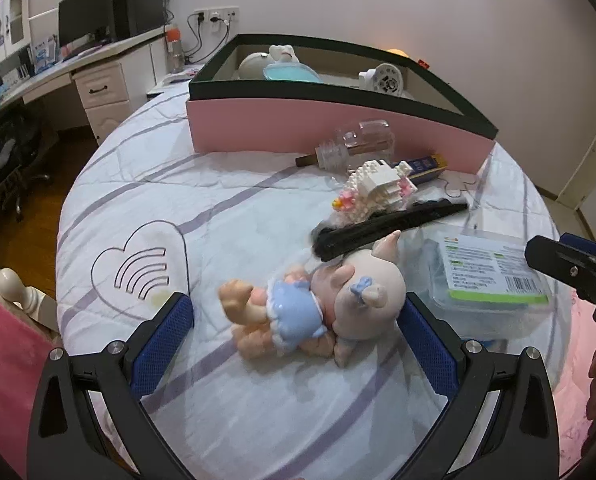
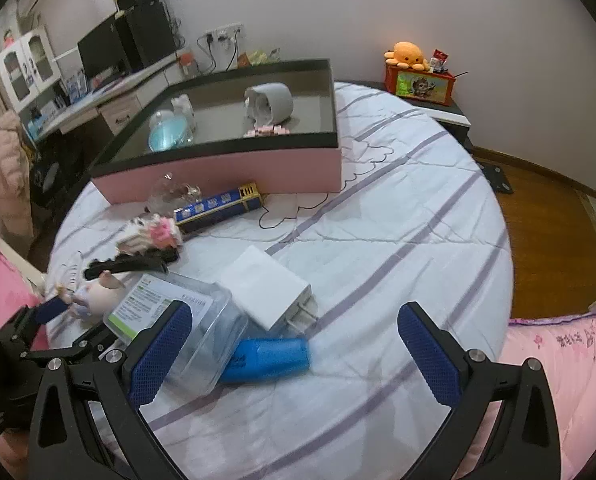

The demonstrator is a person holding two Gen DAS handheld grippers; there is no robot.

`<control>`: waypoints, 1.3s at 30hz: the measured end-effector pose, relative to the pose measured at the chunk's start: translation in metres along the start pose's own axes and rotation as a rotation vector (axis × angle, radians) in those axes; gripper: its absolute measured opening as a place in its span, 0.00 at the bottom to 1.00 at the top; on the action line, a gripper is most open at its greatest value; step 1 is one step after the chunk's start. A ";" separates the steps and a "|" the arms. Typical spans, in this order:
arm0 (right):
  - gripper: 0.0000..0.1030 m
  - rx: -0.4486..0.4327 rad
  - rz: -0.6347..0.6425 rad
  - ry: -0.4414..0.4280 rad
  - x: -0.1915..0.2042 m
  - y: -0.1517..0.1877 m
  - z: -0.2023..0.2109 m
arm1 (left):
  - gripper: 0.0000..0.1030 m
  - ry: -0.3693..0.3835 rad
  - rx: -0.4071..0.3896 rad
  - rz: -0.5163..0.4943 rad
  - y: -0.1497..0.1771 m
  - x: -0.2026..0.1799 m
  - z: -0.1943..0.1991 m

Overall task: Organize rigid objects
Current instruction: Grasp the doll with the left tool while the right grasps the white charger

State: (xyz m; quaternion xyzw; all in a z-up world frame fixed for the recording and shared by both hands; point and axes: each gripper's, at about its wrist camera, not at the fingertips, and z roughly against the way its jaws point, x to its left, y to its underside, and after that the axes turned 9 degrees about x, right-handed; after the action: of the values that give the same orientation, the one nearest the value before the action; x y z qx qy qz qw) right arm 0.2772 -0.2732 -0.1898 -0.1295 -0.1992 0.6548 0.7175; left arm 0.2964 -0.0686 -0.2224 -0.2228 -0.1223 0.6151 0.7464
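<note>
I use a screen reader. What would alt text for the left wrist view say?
An open left gripper frames a pig doll lying on a striped bedsheet, its fingers apart on either side. Beyond lie a black comb and a pink box.

Black grippers (image 1: pixel 295 336), blue mesh pads (image 2: pixel 159 354), silver screws.

On the bed (image 2: pixel 398 216) the box (image 2: pixel 225 168) stands at the far side, a fan (image 2: pixel 269 106) and a dish (image 2: pixel 169 132) inside it. Just before its front wall lie a jar (image 1: pixel 356 146) and a long packet (image 2: pixel 217 206). Nearer, a brick model (image 1: pixel 378 188), then a comb (image 1: pixel 390 228), then the doll (image 1: pixel 318 308). Right of the doll sits a lidded tub (image 2: pixel 177 320), with a charger (image 2: pixel 267 292) to its right and a tube (image 2: pixel 269 360) before that
</note>
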 end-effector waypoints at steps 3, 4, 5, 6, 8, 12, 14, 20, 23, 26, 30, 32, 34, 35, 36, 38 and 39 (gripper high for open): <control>1.00 0.000 0.011 -0.010 0.000 -0.008 -0.007 | 0.95 -0.007 -0.009 -0.008 -0.002 -0.001 -0.003; 0.99 -0.001 0.013 -0.008 0.000 -0.011 -0.009 | 0.92 -0.005 -0.013 -0.012 -0.003 -0.001 -0.003; 0.95 -0.004 0.009 -0.009 -0.001 -0.013 -0.010 | 0.88 -0.004 -0.016 -0.015 -0.003 0.000 -0.002; 0.94 -0.009 -0.003 -0.013 -0.003 -0.015 -0.010 | 0.85 -0.003 -0.018 -0.018 -0.003 0.001 -0.002; 0.94 -0.022 -0.035 -0.022 -0.010 -0.016 -0.008 | 0.80 0.004 -0.020 -0.021 -0.005 0.003 -0.002; 0.93 -0.001 -0.058 -0.012 -0.022 -0.013 -0.014 | 0.77 0.019 -0.019 -0.030 -0.005 0.007 0.000; 0.93 0.020 -0.056 -0.003 -0.025 -0.007 -0.019 | 0.77 0.020 -0.020 -0.029 -0.005 0.008 0.000; 0.90 0.037 0.015 -0.022 -0.015 -0.001 -0.023 | 0.77 0.003 -0.018 -0.021 -0.006 0.010 0.001; 0.83 0.052 0.062 -0.028 -0.006 -0.003 -0.027 | 0.77 -0.012 -0.019 -0.017 -0.006 0.015 0.003; 0.79 0.070 0.118 -0.014 0.007 -0.003 -0.035 | 0.77 -0.015 -0.017 -0.016 -0.006 0.019 0.003; 0.72 0.059 0.142 -0.015 0.011 -0.008 -0.040 | 0.77 -0.011 -0.020 -0.027 -0.006 0.019 0.002; 0.51 0.060 0.181 -0.005 0.017 -0.008 -0.039 | 0.76 -0.004 -0.021 -0.026 -0.006 0.019 0.002; 0.49 0.061 0.217 0.023 0.024 -0.007 -0.039 | 0.76 0.006 -0.022 -0.020 -0.006 0.021 0.003; 0.48 0.061 0.219 0.023 0.024 -0.006 -0.039 | 0.76 0.011 -0.022 -0.017 -0.006 0.022 0.004; 0.47 0.060 0.216 0.020 0.023 -0.006 -0.038 | 0.76 0.014 -0.023 -0.014 -0.006 0.022 0.004; 0.44 0.052 0.200 0.014 0.021 -0.007 -0.036 | 0.76 0.020 -0.025 -0.012 -0.005 0.024 0.007; 0.43 0.046 0.191 0.013 0.020 -0.007 -0.035 | 0.76 0.020 -0.028 -0.013 -0.005 0.024 0.008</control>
State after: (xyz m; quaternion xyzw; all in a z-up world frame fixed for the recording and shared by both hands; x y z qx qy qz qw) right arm 0.3003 -0.2519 -0.2151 -0.1354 -0.1662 0.7238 0.6558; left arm 0.3021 -0.0445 -0.2151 -0.2384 -0.1249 0.6061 0.7484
